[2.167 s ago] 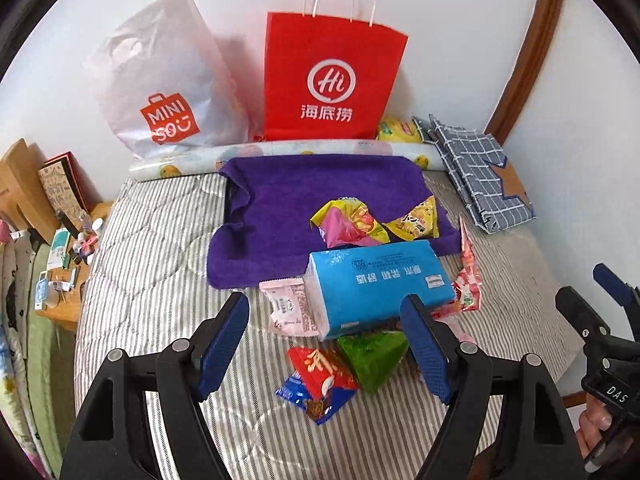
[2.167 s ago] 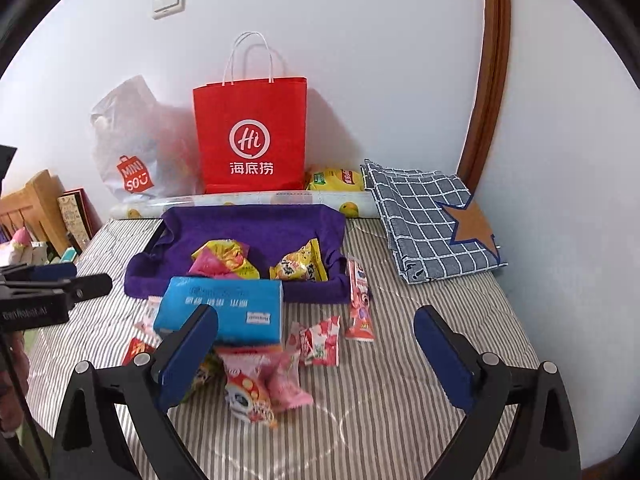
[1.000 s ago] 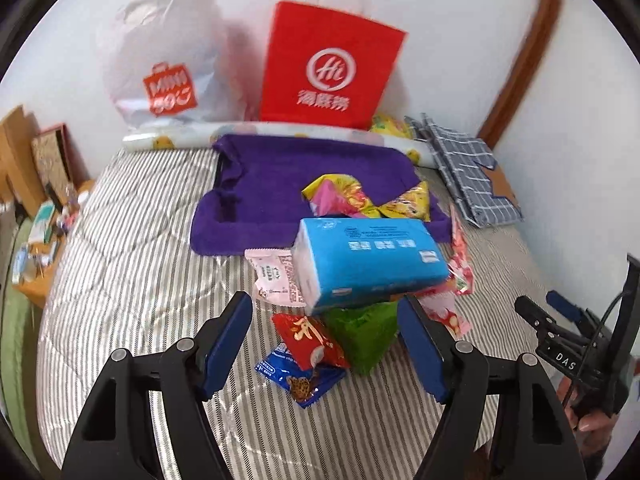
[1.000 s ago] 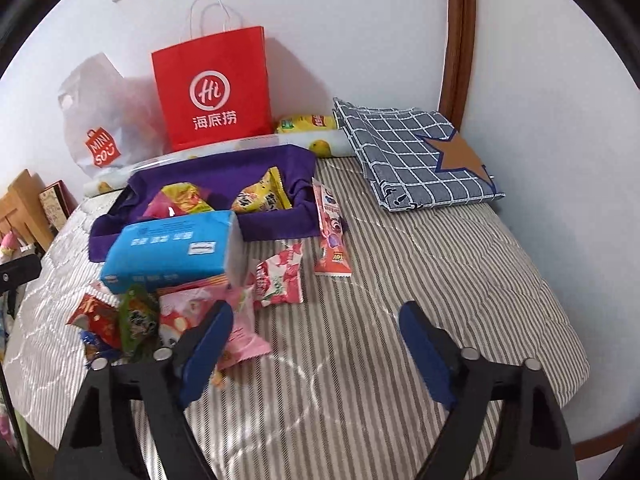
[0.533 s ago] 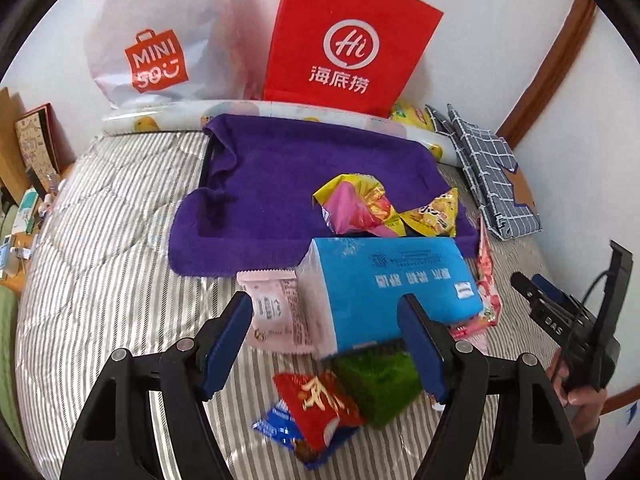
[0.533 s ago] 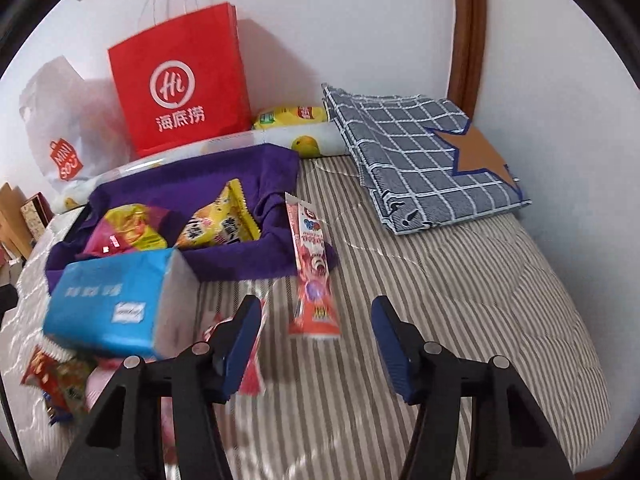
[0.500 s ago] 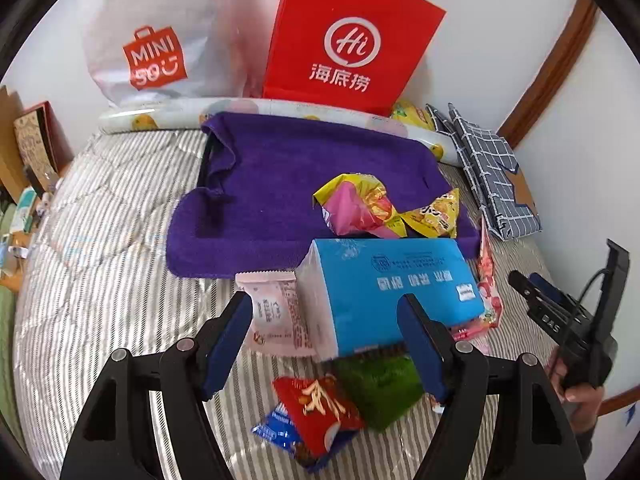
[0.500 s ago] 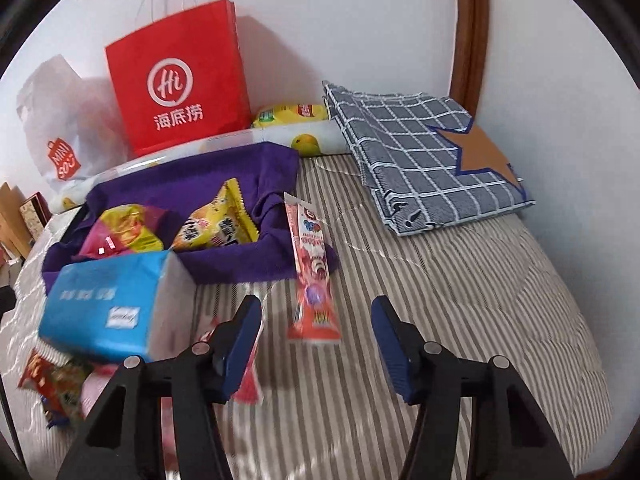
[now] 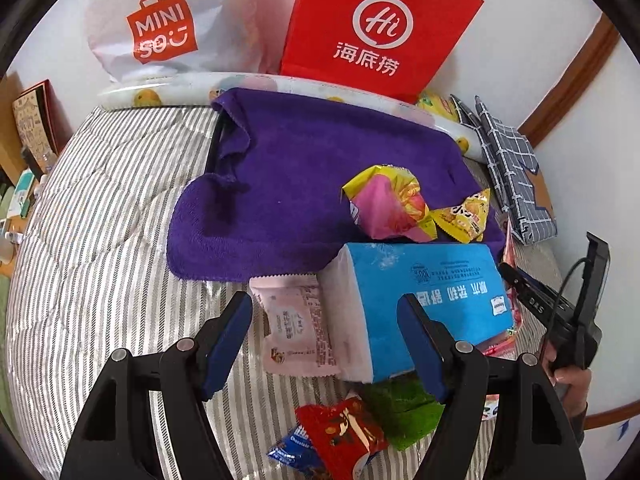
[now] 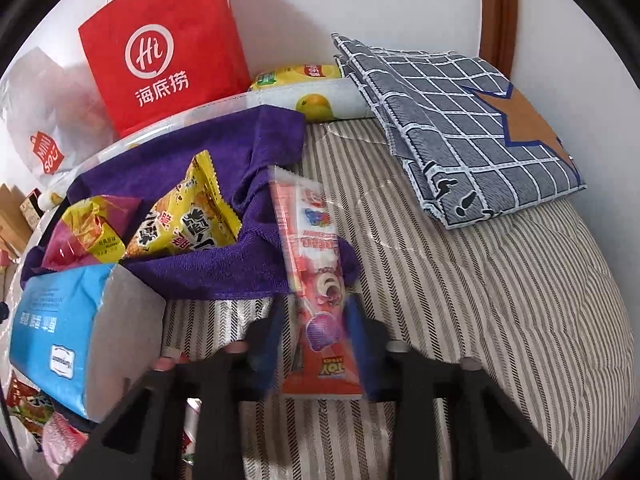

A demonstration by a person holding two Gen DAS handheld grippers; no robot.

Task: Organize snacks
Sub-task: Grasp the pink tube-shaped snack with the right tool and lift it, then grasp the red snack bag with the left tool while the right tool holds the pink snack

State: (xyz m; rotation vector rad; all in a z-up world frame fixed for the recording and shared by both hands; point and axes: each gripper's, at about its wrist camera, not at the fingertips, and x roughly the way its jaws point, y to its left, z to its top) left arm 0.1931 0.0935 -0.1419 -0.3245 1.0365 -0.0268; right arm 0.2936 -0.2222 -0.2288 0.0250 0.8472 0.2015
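A long red lollipop packet [image 10: 316, 248] lies on the striped bed, its far end on the purple towel [image 10: 256, 152]. My right gripper [image 10: 316, 312] is closing on this packet, with its blue pads against both sides near the lower end. My left gripper [image 9: 324, 308] is open above a pale pink packet [image 9: 296, 320] and the white end of a blue tissue pack [image 9: 432, 292]. Nothing is between its fingers. On the towel lie a pink-and-yellow snack bag [image 9: 384, 204] and a yellow snack bag [image 9: 464, 216]. A red packet [image 9: 344, 436] and a green one [image 9: 404, 408] lie nearer me.
A red paper bag [image 9: 380, 28] and a white plastic bag [image 9: 168, 28] stand against the wall behind the towel. A folded checked cloth [image 10: 460, 120] lies at the right. A hand holds the right gripper [image 9: 560, 312] at the bed's right edge.
My right gripper has moved forward and down to the long red packet, and its jaws have come together around it. My left gripper has come closer to the tissue pack and stayed open.
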